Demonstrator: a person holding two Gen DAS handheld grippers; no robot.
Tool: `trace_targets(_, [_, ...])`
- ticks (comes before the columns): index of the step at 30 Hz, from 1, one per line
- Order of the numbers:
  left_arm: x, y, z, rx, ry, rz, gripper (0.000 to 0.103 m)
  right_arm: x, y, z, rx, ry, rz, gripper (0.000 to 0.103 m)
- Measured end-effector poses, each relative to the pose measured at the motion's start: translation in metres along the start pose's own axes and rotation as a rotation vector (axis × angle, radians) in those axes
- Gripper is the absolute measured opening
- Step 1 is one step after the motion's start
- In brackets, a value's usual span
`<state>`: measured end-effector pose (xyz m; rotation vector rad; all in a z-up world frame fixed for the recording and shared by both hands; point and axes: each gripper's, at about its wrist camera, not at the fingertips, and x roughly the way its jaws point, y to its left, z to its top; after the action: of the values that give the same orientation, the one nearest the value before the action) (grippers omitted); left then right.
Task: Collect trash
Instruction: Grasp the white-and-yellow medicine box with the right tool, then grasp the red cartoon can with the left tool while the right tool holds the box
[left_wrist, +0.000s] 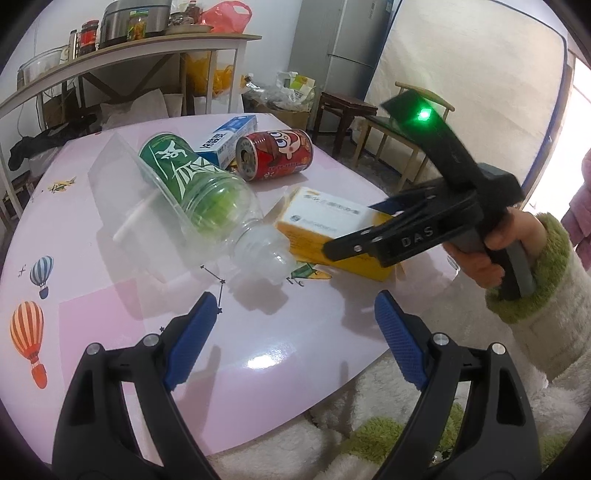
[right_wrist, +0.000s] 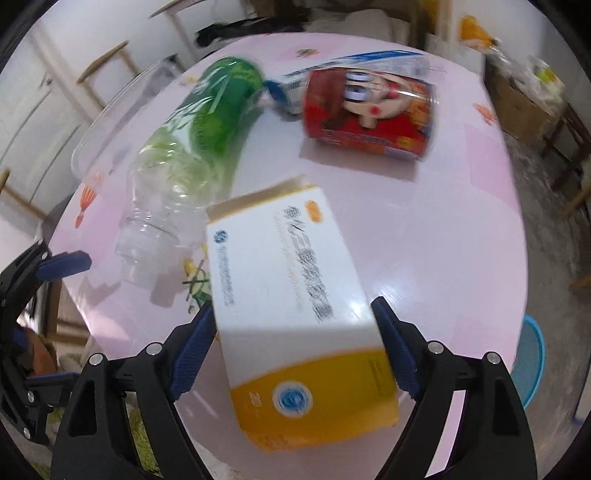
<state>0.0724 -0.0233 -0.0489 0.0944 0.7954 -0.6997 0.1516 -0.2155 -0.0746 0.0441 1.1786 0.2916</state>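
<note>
Bottle (left_wrist: 192, 195), can (left_wrist: 275, 155), boxes (two) (right_wrist: 295, 295)

Both grippers are showing black plastic frames with silver screws and blue, textured fingers (left_wrist: 194, 339). The right gripper (left_wrist: 332, 249) is wearing raised "DAS" lettering and glowing with a green light, while the bare-skinned right hand (left_wrist: 495, 251) is poking from a fluffy cream-and-green sleeve (left_wrist: 546, 306).

Both views are showing bright, even indoor lighting. Glare is reflecting off the glossy pink worktop (left_wrist: 258, 325), and objects are casting soft shadows on it. Fisheye distortion is bending the edges, with dark vignetting at the corners. The right wrist view is suffering motion blur; the left is staying mostly sharp.
</note>
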Motion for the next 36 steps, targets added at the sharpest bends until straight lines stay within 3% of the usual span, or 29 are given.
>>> trace_targets(5, [0.005, 0.0, 0.002, -0.002, 0.007, -0.008, 0.083, -0.02, -0.029, -0.028, 0.24, -0.052, -0.089, 0.08])
trace_targets(14, [0.011, -0.001, 0.004, -0.056, 0.016, -0.014, 0.083, -0.036, -0.057, -0.054, 0.413, -0.141, 0.01, 0.08])
trace_targets(17, [0.008, -0.001, 0.004, -0.073, -0.003, -0.008, 0.083, -0.036, -0.058, -0.046, 0.414, -0.151, 0.015, 0.08])
trace_targets(22, [0.002, 0.002, 0.006, -0.101, -0.03, 0.001, 0.083, -0.039, -0.046, -0.04, 0.359, -0.19, -0.056, 0.08])
trace_targets(36, [-0.027, 0.027, 0.039, -0.176, -0.126, 0.003, 0.083, -0.048, -0.038, -0.047, 0.286, -0.243, -0.084, 0.082])
